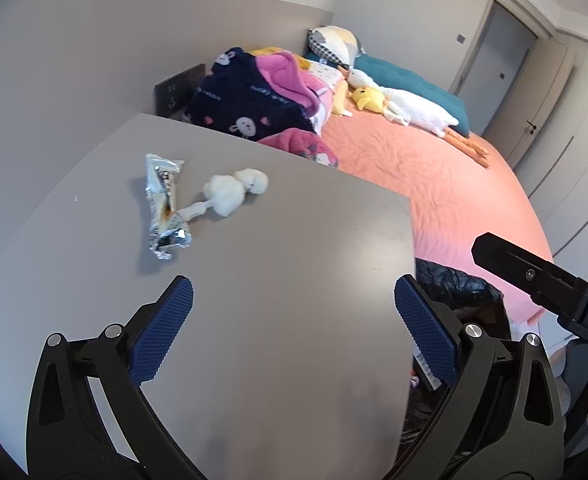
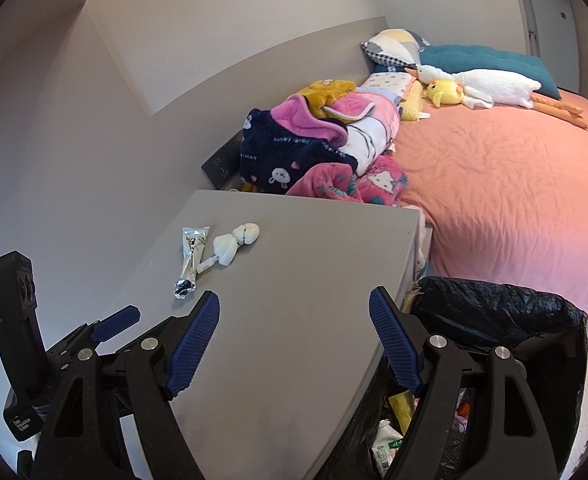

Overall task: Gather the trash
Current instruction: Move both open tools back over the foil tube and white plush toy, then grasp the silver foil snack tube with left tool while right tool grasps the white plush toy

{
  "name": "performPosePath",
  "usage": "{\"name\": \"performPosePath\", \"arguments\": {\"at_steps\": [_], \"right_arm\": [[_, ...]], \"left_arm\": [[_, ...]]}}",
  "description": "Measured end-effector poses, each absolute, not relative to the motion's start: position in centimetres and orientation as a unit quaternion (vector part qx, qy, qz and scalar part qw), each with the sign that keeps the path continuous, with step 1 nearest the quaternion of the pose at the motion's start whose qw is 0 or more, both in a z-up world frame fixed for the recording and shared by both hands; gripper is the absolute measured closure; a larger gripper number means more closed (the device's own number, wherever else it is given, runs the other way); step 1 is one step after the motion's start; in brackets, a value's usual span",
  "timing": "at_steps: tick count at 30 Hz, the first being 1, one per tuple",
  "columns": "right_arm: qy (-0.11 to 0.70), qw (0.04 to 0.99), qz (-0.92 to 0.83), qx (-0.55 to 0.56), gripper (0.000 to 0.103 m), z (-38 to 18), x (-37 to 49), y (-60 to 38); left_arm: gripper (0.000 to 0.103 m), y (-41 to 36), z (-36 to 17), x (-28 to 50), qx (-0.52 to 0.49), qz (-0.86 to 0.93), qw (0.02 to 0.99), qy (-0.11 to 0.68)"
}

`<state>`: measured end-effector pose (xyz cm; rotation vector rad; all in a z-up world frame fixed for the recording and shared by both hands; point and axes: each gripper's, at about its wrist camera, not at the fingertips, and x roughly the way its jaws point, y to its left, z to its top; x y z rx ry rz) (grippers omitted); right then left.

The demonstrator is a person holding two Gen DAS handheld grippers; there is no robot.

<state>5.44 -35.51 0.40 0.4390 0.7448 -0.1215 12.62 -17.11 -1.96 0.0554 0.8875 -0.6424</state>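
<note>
A crumpled silver snack wrapper (image 1: 165,206) and a wad of white tissue (image 1: 233,192) lie side by side on a grey table top (image 1: 277,280). My left gripper (image 1: 294,300) is open and empty, above the table short of the wrapper. My right gripper (image 2: 294,312) is open and empty over the table's right edge; the wrapper (image 2: 191,260) and the tissue (image 2: 233,242) lie ahead to its left. A bin lined with a black bag (image 2: 502,316) stands by the table's right side, with trash inside. The left gripper's body (image 2: 13,340) shows at the right wrist view's left edge.
A bed with an orange sheet (image 2: 514,200) stands beyond the table. A heap of pink and navy blankets (image 2: 314,148) lies at its near corner, pillows and plush toys (image 2: 494,88) at the head. A grey wall is to the left, doors (image 1: 494,60) at the far right.
</note>
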Motion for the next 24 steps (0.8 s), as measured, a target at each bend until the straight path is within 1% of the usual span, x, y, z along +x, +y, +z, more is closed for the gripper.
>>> {"name": "performPosePath", "arguments": {"at_steps": [4, 6, 8, 9, 11, 17, 24], "right_arm": [[0.368, 0.904, -0.05, 0.209, 0.025, -0.3, 7.2, -34.7], [0.374, 0.903, -0.045, 0.207, 0.025, -0.7, 8.2, -34.3], [0.378, 0.902, -0.041, 0.206, 0.025, -1.1, 9.0, -33.9], [0.38, 0.901, -0.041, 0.205, 0.026, -1.3, 9.5, -33.7], [0.384, 0.899, -0.034, 0.206, 0.032, -1.6, 10.3, -33.4], [0.398, 0.895, -0.02, 0.203, 0.037, -2.7, 13.0, -32.5], [0.409, 0.89, -0.015, 0.201, 0.037, -4.0, 15.9, -31.7]], "left_arm": [[0.01, -16.1, -2.5, 14.1, 0.022, -0.291, 0.856, 0.426], [0.015, -15.7, -2.6, 14.7, 0.018, -0.284, 0.859, 0.426], [0.024, -15.1, -3.0, 15.7, 0.008, -0.279, 0.857, 0.432], [0.027, -14.8, -3.1, 16.0, 0.005, -0.276, 0.857, 0.435], [0.034, -14.3, -3.4, 16.9, -0.004, -0.269, 0.856, 0.441], [0.038, -13.2, -4.1, 19.5, -0.011, -0.249, 0.86, 0.446], [0.039, -12.6, -5.3, 22.1, -0.012, -0.234, 0.86, 0.454]]}}
